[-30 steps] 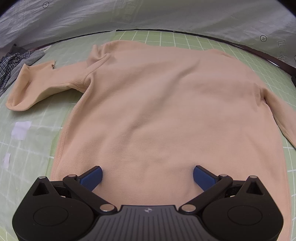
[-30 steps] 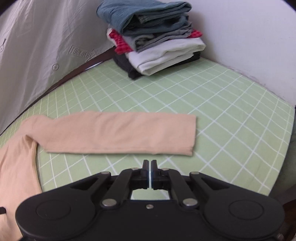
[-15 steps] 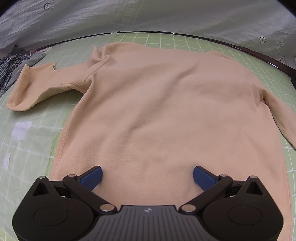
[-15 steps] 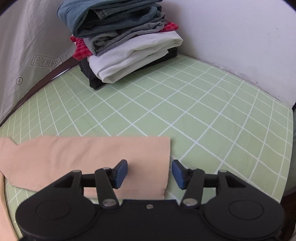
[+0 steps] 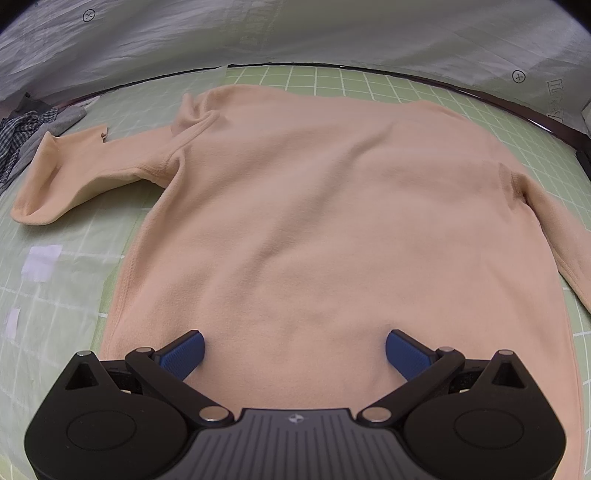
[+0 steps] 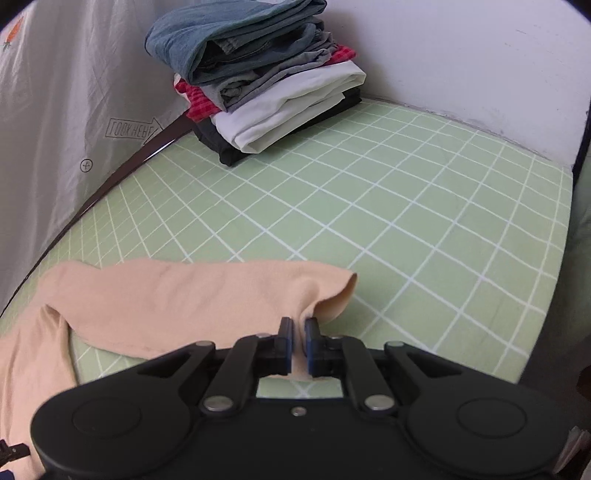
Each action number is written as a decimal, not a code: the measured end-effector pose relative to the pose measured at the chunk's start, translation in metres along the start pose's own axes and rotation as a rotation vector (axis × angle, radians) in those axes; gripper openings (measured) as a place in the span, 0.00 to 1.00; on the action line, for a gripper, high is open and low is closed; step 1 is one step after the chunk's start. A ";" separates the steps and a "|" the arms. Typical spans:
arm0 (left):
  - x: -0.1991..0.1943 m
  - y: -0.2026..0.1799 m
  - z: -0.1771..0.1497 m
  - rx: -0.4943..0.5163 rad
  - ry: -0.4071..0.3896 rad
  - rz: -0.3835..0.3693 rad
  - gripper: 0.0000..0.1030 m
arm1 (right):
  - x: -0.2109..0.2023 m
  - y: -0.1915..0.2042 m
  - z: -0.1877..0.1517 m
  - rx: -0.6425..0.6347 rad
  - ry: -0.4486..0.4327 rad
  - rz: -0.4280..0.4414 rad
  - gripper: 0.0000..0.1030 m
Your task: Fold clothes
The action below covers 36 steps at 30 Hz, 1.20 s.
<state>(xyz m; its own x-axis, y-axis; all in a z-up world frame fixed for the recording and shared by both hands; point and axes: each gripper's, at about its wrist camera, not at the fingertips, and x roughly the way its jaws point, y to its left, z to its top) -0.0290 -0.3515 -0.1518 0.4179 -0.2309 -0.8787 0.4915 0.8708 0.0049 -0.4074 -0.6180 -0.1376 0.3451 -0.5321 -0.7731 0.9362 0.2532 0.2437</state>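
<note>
Gripping: right gripper [image 6: 299, 334] fingers pinched on peach sweater [image 5: 332, 229] sleeve cuff [image 6: 332, 299]
Left gripper [image 5: 294, 350]: fingers spread wide over hem
Desk [image 6: 406, 206]: folded stack [image 6: 266, 77] at far corner

Up and to the left of the right hand-held gripper [image 6: 299, 341], the white sheet [image 6: 55, 129] carries an outlined arrow [image 6: 133, 128] holding mirrored letters that read "LOOK HERE", with a circled plus sign [image 6: 86, 165] just below it. Beyond the left hand-held gripper [image 5: 294, 354], the grey sheet [image 5: 295, 33] bears a circled cross [image 5: 88, 15] far left, a circled plus [image 5: 519, 76] far right, and beside that a boxed print [image 5: 554, 107] too distorted to read.
</note>
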 end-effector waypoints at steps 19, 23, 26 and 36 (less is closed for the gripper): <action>-0.051 0.080 -0.013 -0.155 -0.037 -0.097 1.00 | -0.007 0.028 -0.045 -0.117 0.094 -0.115 0.36; -0.067 0.123 -0.029 -0.197 -0.081 -0.015 1.00 | -0.018 0.056 -0.051 -0.240 0.052 -0.191 0.80; -0.070 0.162 -0.036 -0.247 -0.085 0.038 1.00 | -0.025 0.084 -0.058 -0.316 0.001 -0.192 1.00; -0.063 0.261 -0.029 -0.331 -0.103 0.099 1.00 | -0.004 0.197 -0.088 -0.449 -0.009 -0.089 1.00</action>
<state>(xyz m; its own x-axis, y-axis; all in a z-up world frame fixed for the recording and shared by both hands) 0.0508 -0.0971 -0.1095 0.5345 -0.1660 -0.8287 0.1780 0.9806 -0.0816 -0.2303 -0.4953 -0.1379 0.2669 -0.5742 -0.7740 0.8414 0.5304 -0.1033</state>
